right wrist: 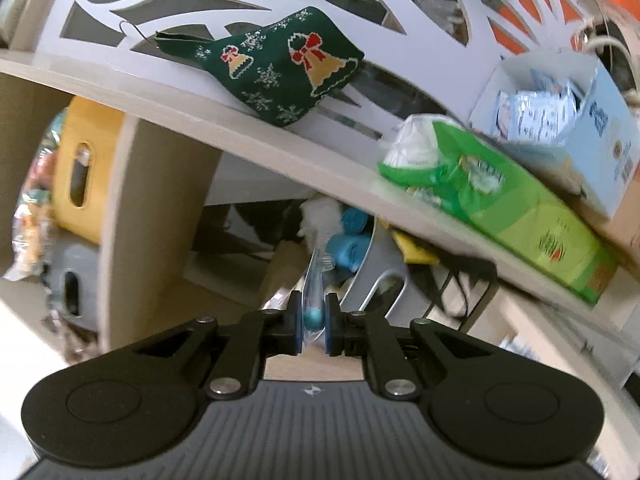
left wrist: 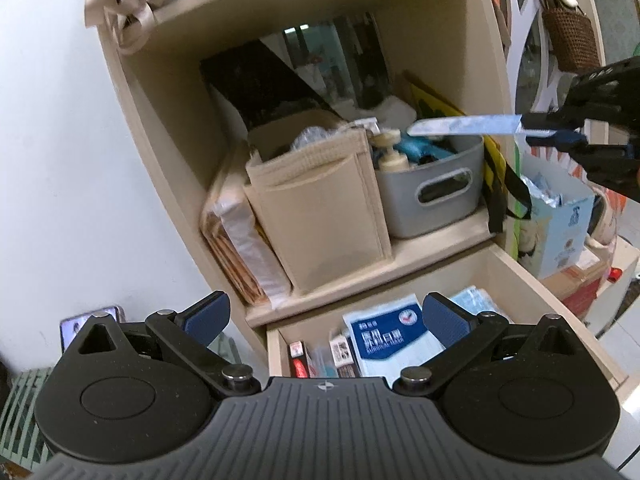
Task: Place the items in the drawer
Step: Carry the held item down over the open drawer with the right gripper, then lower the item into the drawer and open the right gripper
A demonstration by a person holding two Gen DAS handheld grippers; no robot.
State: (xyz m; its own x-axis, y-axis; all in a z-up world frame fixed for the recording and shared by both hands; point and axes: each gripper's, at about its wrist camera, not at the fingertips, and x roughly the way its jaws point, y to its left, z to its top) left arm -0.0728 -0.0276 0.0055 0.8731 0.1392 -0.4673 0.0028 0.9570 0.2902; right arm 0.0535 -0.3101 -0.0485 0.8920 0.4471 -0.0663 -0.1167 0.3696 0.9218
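The beige drawer (left wrist: 524, 280) stands pulled out under the shelf, with surgical mask packs (left wrist: 384, 336) and small boxes (left wrist: 340, 350) lying in it. My left gripper (left wrist: 326, 318) hovers open above the drawer's front, nothing between its blue pads (left wrist: 208, 316). My right gripper (left wrist: 560, 136) comes in from the right at shelf height, shut on a slim clear packet (left wrist: 464, 125) that sticks out leftward over the grey basket (left wrist: 432, 192). In the right wrist view that gripper (right wrist: 313, 320) pinches the packet (right wrist: 312, 280), which has a teal item inside.
A beige fabric bin (left wrist: 320, 208) and the grey basket fill the shelf above the drawer. A light blue box (left wrist: 560, 224) stands to the right. A green tissue pack (right wrist: 500, 200) and a Christmas stocking (right wrist: 280, 64) lie on the shelf edge.
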